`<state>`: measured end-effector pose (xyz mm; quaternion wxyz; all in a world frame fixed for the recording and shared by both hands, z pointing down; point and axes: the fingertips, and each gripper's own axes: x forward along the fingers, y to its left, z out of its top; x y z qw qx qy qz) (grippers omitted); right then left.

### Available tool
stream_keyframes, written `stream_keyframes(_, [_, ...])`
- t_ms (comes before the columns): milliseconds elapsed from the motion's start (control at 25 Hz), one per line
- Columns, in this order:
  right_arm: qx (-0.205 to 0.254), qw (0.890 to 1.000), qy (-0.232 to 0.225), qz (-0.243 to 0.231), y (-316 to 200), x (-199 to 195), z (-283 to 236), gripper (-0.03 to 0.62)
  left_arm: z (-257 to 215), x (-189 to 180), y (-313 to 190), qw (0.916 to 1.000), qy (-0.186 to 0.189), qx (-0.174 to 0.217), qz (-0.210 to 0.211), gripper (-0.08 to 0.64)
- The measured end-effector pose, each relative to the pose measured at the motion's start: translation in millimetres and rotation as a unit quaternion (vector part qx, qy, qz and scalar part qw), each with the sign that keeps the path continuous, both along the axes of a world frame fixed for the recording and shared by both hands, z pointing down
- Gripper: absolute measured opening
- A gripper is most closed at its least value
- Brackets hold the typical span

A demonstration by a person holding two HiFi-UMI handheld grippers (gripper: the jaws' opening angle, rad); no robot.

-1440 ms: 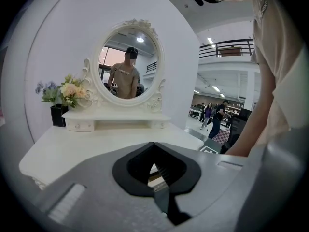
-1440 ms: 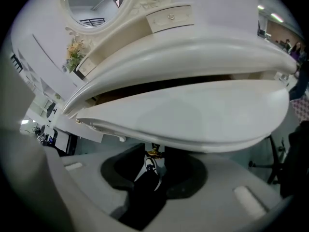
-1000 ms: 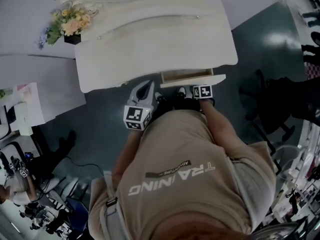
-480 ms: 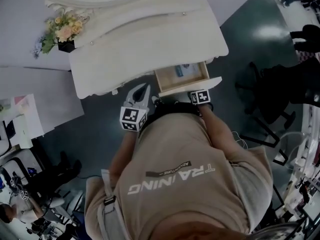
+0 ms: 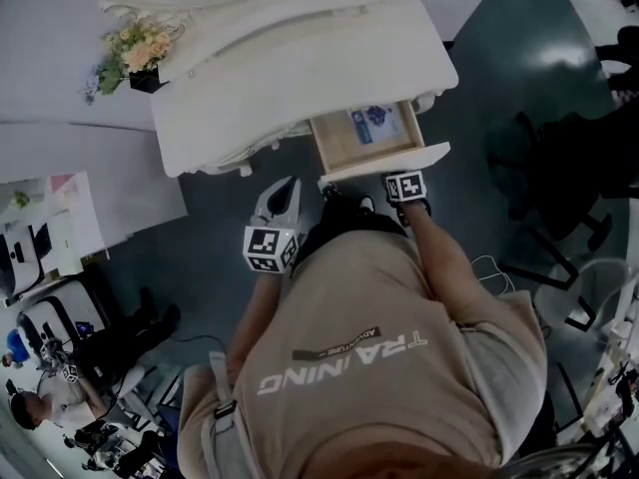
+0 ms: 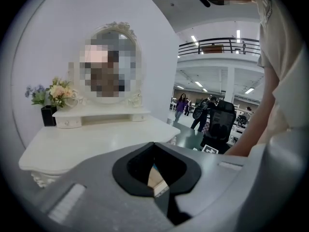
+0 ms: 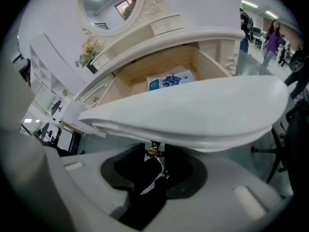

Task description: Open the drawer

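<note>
The drawer (image 5: 339, 148) of the white dressing table (image 5: 300, 58) stands pulled out at the table's right end, its pale wood inside showing. A blue and white packet (image 5: 374, 120) lies in it. My right gripper (image 5: 397, 178) is below the curved white drawer front (image 7: 193, 115), shut on the small brass handle (image 7: 153, 152) under the front's edge. My left gripper (image 5: 288, 190) hangs to the left of the drawer, short of the table edge, jaws shut with nothing between them. In the left gripper view the tabletop (image 6: 96, 144) lies ahead.
A vase of flowers (image 5: 135, 53) and an oval mirror (image 6: 113, 64) stand at the back of the table. A black office chair (image 5: 559, 178) is on the floor to the right. A white desk (image 5: 60, 228) with clutter sits to the left. People stand further off.
The drawer has slid from barely open to well out, with the right gripper on its front. Both grippers have drawn back from the table toward the person.
</note>
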<state>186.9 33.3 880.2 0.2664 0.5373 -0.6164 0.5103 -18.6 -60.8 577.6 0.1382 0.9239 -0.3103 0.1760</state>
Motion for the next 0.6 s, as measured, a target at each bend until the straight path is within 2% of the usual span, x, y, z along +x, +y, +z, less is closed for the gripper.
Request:
stream_keyframes(280, [0.011, 1.0, -0.002, -0.007, 26, 0, -1, 0.133, 8, -13, 39, 0.9996, -0.01, -0.016, -0.021, -0.002])
stream_keyframes(440, [0.014, 1.0, 0.007, 0.001, 34, -4, -2, 0.133, 9, -11, 50, 0.9998, -0.009, -0.018, -0.001, -0.002])
stream_keyframes(600, [0.021, 1.0, 0.018, 0.012, 32, 0, -3, 0.135, -5, -13, 37, 0.9999, 0.003, 0.007, 0.016, -0.002])
